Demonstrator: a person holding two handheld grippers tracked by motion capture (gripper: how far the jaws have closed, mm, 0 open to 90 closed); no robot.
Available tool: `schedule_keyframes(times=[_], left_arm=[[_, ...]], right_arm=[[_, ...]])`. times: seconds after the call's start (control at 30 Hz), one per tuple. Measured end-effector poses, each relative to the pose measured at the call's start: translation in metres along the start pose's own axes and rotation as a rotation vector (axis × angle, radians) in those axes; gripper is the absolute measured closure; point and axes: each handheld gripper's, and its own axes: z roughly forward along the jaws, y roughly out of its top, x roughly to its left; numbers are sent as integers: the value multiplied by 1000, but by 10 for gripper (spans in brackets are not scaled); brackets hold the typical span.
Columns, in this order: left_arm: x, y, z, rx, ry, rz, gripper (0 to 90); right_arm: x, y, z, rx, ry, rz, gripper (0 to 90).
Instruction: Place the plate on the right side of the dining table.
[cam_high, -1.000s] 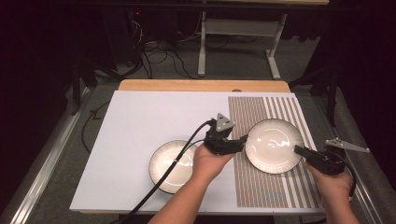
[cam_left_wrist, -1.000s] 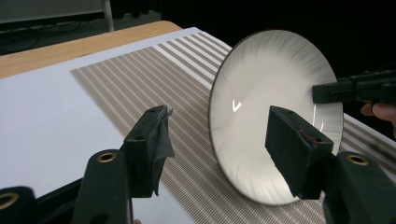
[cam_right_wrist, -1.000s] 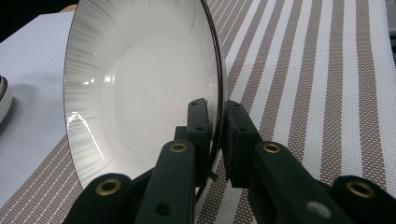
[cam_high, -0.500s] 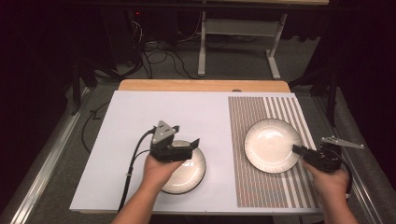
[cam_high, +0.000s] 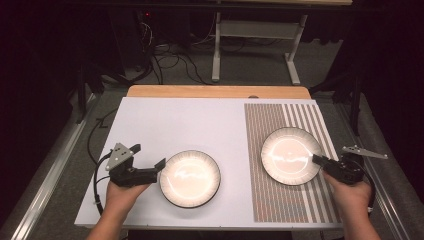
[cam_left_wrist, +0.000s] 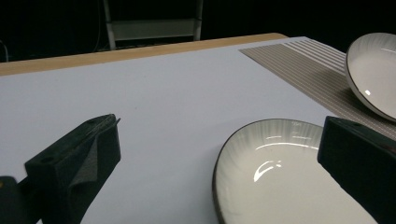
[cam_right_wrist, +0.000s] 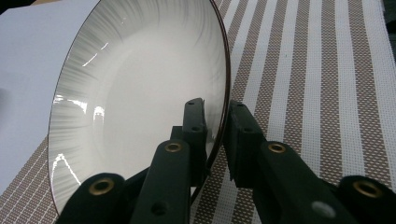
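The right tongs (cam_high: 321, 160) have their jaws pinched on the near right rim of the plate on the striped mat (cam_high: 291, 155), one jaw inside the bowl of the plate and one under its edge, as the right gripper view (cam_right_wrist: 215, 114) makes plain; the plate (cam_right_wrist: 140, 93) looks tipped up off the striped mat (cam_high: 295, 200) on that side, though how far I cannot tell; the left tongs (cam_high: 150, 162) stand wide open and hold nothing, just beside the left rim of the second plate (cam_high: 190, 178), which lies flat on the white part of the counter (cam_high: 175, 120); in the left gripper view the second plate (cam_left_wrist: 280, 177) sits between the spread jaws without being touched. If the step is to take that second plate, it would be done well by sliding one jaw low under the rim and the other over it before closing, biting deep enough that the glossy edge does not slip, and keeping the right grip steady so the held plate does not swing; against the picture of half a second ago, the left hand (cam_high: 122, 195) has drawn back leftward from over the second plate to its edge, while the right hand (cam_high: 350, 192) has stayed put on its plate.
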Motion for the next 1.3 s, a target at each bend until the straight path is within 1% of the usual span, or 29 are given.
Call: schedule_keyframes(times=[0.03, 0.07, 0.1, 0.17, 0.2, 0.23, 0.27, 0.33, 0.37, 0.43, 0.47, 0.5, 0.63, 0.73, 0.83, 0.9, 0.93, 0.97, 1.0, 1.03, 1.07, 1.1, 1.13, 1.17, 1.2, 1.23, 1.27, 1.3], left_arm=[[4, -1, -5, -8, -5, -28, 1], [7, -2, -10, -32, -4, -53, 1], [10, -1, -15, -48, -6, -56, 1], [14, 2, -24, -60, 25, -37, 1], [17, 3, -27, -77, 25, -44, 3], [19, 2, -29, -83, 26, -56, 8], [21, 1, -29, -76, 29, -58, 12], [22, -3, -27, -52, 40, -47, 12], [23, -5, -25, -43, 40, -42, 12], [25, -6, -22, -30, 36, -44, 12], [26, -7, -21, -27, 34, -45, 12], [26, -7, -20, -25, 34, -45, 12], [27, -7, -17, -12, 27, -38, 12], [25, -8, -16, -13, 28, -31, 11], [25, -9, -13, 0, 32, -23, 11], [24, -9, -12, 8, 33, -15, 11], [24, -9, -12, 9, 35, -13, 11], [23, -9, -11, 9, 34, -14, 11], [23, -9, -11, 11, 33, -12, 11], [23, -9, -11, 13, 31, -11, 12], [23, -10, -10, 16, 29, -11, 11], [22, -10, -10, 19, 27, -7, 12], [22, -10, -10, 22, 28, -1, 11], [22, -11, -10, 23, 28, 3, 11], [21, -11, -9, 25, 31, 7, 11], [21, -11, -9, 25, 32, 10, 9], [21, -11, -9, 24, 33, 11, 9], [21, -12, -10, 24, 34, 14, 9]], right_arm=[[0, 0, 0, 1, -2, 2, 815], [0, 0, 0, 2, -2, 10, 815], [1, 0, 1, 6, -4, 19, 815], [0, 0, 1, 6, -6, 21, 814], [0, 1, 2, 8, -8, 23, 813], [0, 1, 2, 8, -11, 26, 812], [0, 1, 3, 7, -17, 22, 809], [1, 1, 4, 7, -25, 23, 807], [2, 1, 4, 8, -34, 20, 804], [2, 2, 5, 10, -44, 19, 802], [3, 2, 6, 13, -47, 32, 800], [2, 2, 7, 15, -50, 25, 796], [0, 2, 11, 22, -63, 46, 791], [-2, 2, 13, 28, -66, 71, 791], [-3, 1, 16, 31, -75, 93, 785], [-4, 0, 18, 38, -89, 100, 786], [-4, 0, 19, 38, -105, 101, 794], [-5, -1, 20, 43, -119, 90, 792], [-6, -2, 22, 50, -129, 99, 788], [-7, -4, 24, 56, -131, 98, 785], [-8, -5, 23, 50, -125, 103, 787], [-7, -4, 23, 50, -131, 93, 787], [-4, -4, 22, 49, -153, 66, 773], [-4, -4, 22, 49, -153, 66, 773], [-3, -5, 22, 47, -161, 57, 749], [-2, -4, 20, 32, -161, 35, 686], [-2, -4, 20, 32, -161, 35, 686], [-2, -3, 18, 17, -158, 25, 662]])
